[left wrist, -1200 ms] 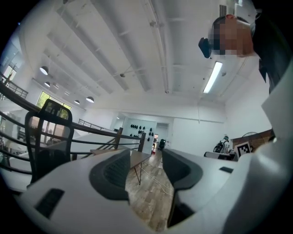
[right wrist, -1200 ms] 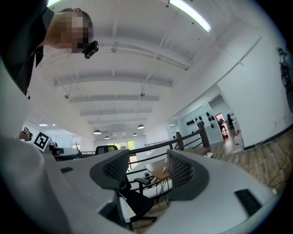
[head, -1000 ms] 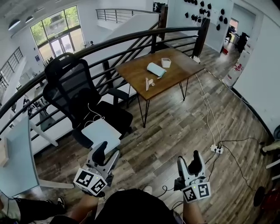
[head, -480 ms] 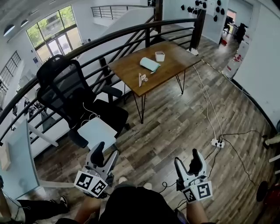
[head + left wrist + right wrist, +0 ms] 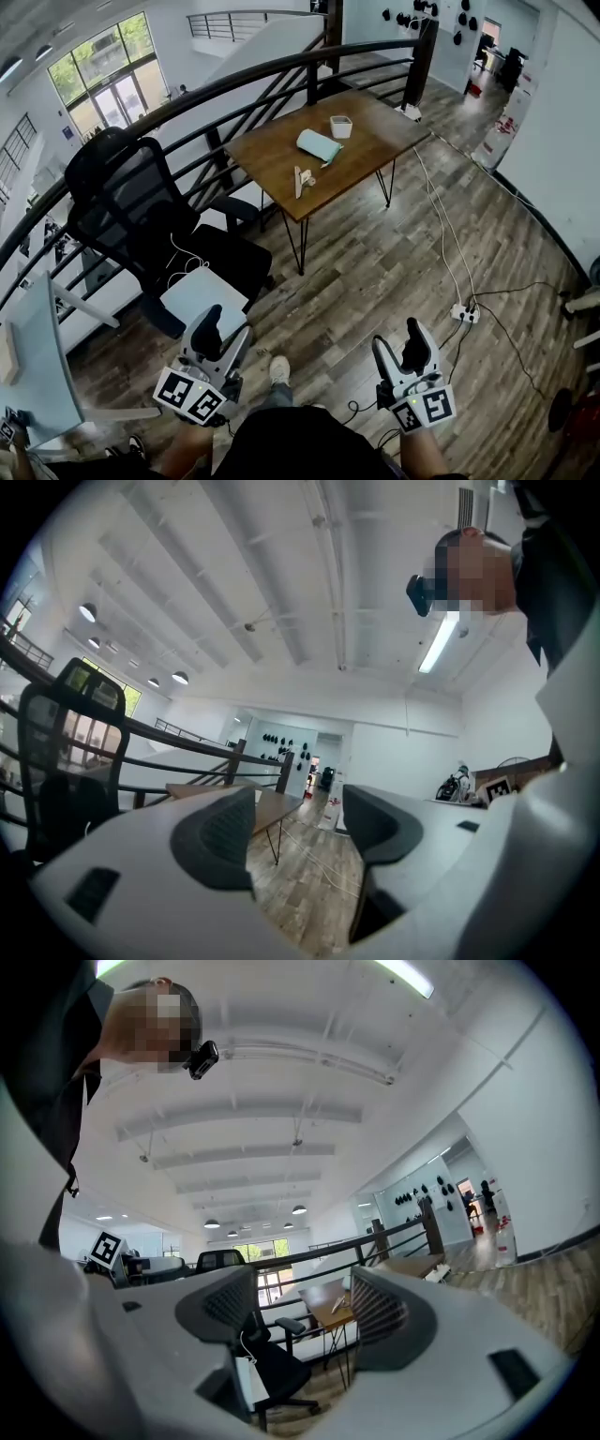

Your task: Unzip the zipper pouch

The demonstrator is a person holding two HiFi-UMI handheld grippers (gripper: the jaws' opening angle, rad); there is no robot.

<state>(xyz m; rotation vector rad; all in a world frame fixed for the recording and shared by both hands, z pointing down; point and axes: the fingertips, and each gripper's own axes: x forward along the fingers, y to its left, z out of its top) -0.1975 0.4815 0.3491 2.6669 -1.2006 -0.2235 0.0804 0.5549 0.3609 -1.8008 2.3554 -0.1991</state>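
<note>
- While the pale teal fabric zipper pouch lies flat about the middle of the brown wooden hairpin-leg table, well apart from both grippers, none of the unzipping has begun. Its pull tab is too small to make out from here.
- A small white square container stands near the pouch toward the table's far edge, and some small pale wooden pieces lie nearer the near corner. A careless reach could knock either one. Tugging the pull without pinning the pouch's other end would likely just drag the pouch across the smooth top toward an edge.
- The left gripper and right gripper are held low in front of the person, pointing level. Both have their jaws apart and empty: the left's have just been opening, the right's closing a little, with only floor and distant furniture between them.
- On the right, a white power strip and its thin dark cables run over the plank floor toward the table's right corner. A foot could catch there.
- On the left, a black mesh office chair carries a pale flat board on its seat, and a black railing closes off the space behind the table.
- Open room is the bare planks straight ahead, between chair and cables, leading to the table's near-right edge.
</note>
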